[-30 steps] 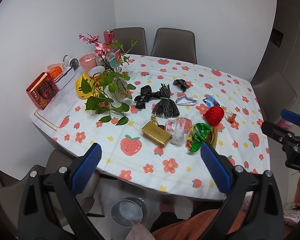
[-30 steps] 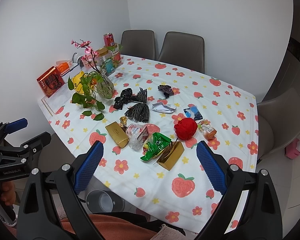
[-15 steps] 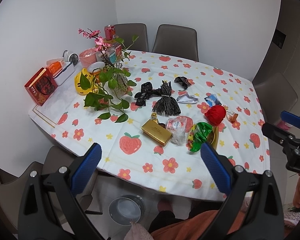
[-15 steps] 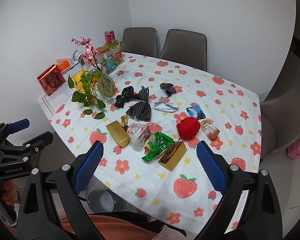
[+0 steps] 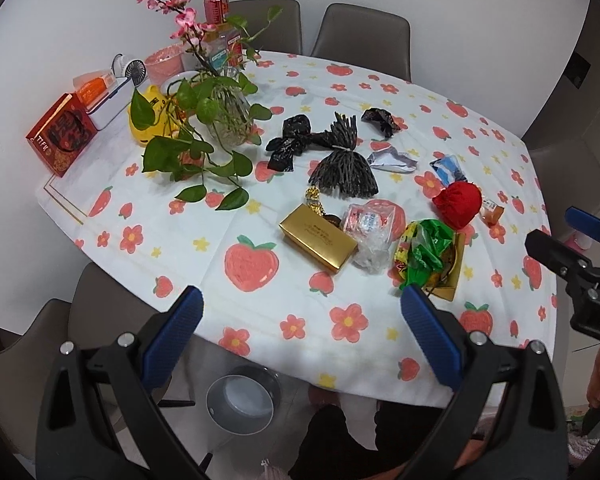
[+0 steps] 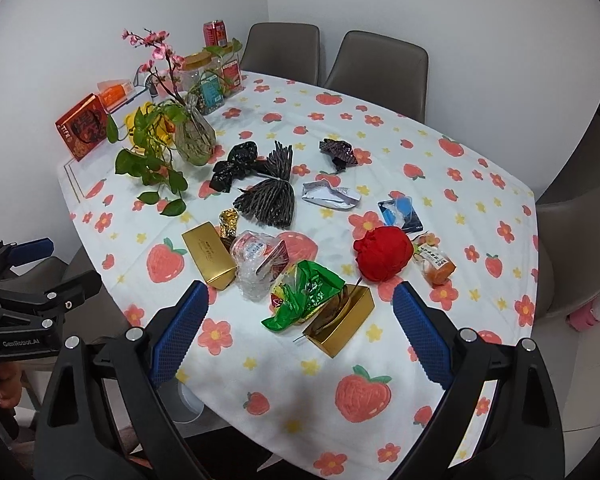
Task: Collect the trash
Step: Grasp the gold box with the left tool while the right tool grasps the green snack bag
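Right now, looking along my left gripper (image 5: 300,336), its blue-padded fingers (image 5: 174,334) are spread wide with nothing between them, held off the near edge of the table (image 5: 260,344) in its strawberry-print cloth. Straight ahead of the fingers, on the cloth, lies the trash: a gold box (image 5: 318,237), with a clear plastic wrapper (image 5: 370,236) touching its right end, then a green wrapper (image 5: 424,254) spilling from an open gold carton (image 5: 454,276) just ahead of my right-hand fingertip. Beyond those sit a red ball of cloth (image 5: 460,204), a black frilled bundle (image 5: 342,160), a black crumpled wrapper (image 5: 290,142) and a silver foil packet (image 5: 392,160). Far ahead to the left stands a glass vase of green vine (image 5: 224,120). Below the fingers, under the table edge, a grey bin (image 5: 242,400) stands on the floor. My right gripper (image 5: 572,256) shows at the right edge. Through the right gripper's (image 6: 300,332) own view, its fingers (image 6: 420,332) are likewise parted wide and empty, over the near part of the cloth. The green wrapper (image 6: 306,294) and open gold carton (image 6: 340,320) lie directly between and just ahead of the fingertips, the gold box (image 6: 208,254) ahead to the left, the red ball (image 6: 382,254) ahead to the right with an orange snack packet (image 6: 436,262) beside it. My left gripper (image 6: 28,280) shows at the left edge.
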